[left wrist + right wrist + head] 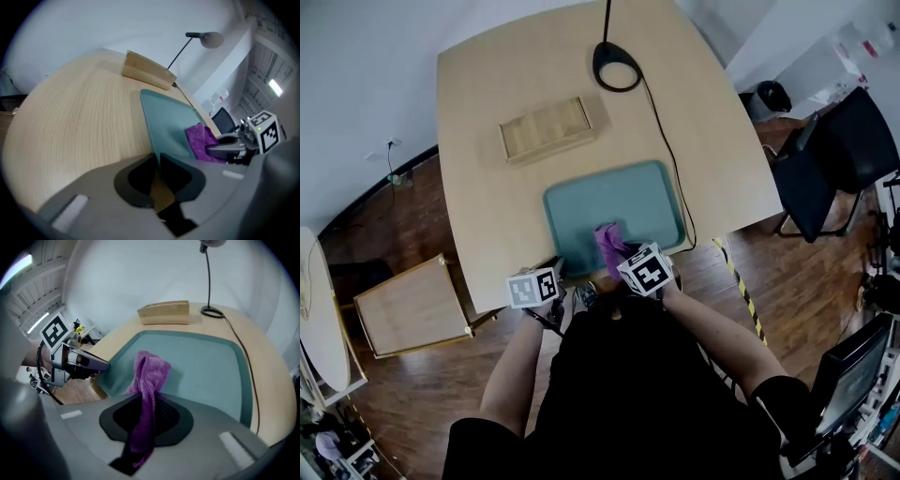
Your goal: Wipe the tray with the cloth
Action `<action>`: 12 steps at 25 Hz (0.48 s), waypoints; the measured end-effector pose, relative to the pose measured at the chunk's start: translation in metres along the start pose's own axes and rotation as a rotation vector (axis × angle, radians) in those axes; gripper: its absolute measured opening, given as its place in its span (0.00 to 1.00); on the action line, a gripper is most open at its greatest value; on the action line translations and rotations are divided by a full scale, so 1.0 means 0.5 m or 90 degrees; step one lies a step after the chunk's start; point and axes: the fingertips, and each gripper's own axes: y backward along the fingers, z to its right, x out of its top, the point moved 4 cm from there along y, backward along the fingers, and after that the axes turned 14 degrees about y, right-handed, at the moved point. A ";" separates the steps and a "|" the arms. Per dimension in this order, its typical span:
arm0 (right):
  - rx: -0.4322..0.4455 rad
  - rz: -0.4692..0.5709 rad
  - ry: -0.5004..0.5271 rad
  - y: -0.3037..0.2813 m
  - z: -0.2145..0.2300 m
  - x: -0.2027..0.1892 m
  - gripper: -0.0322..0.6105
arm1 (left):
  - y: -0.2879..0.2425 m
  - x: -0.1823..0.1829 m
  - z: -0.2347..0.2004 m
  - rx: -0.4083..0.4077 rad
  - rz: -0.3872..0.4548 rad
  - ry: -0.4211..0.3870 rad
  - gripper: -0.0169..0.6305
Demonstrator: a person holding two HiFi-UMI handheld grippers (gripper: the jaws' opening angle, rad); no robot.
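Observation:
A teal tray (652, 192) (161, 117) (206, 362) lies on the light wooden table, near its front edge. My right gripper (619, 251) (146, 399) is shut on a purple cloth (608, 240) (149, 380) (202, 140), which stands bunched between its jaws over the tray's near edge. At the tray's front left corner, my left gripper (555, 272) (157, 164) hovers with its jaws together and nothing between them. In the left gripper view the right gripper (234, 147) shows at the right; the left gripper (79, 362) shows in the right gripper view at the left.
A wooden block (546, 128) (146, 71) (164, 312) lies behind the tray at the left. A black lamp base (616, 66) (212, 311) stands at the far edge, its cable (667, 150) running along the tray's right side. A wooden box (412, 305) and black chairs (825, 159) stand on the floor.

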 end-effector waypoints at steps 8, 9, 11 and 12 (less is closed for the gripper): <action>-0.067 -0.019 -0.028 0.063 0.128 -0.094 0.14 | -0.006 -0.004 -0.011 0.017 0.004 -0.015 0.12; -0.072 -0.021 -0.030 0.069 0.140 -0.103 0.14 | -0.006 -0.004 -0.012 0.019 0.006 -0.019 0.12; -0.080 -0.027 -0.032 0.076 0.164 -0.127 0.14 | -0.006 -0.005 -0.013 0.025 0.009 -0.025 0.12; -0.084 -0.031 -0.036 0.080 0.175 -0.139 0.14 | -0.006 -0.006 -0.012 0.028 0.010 -0.029 0.12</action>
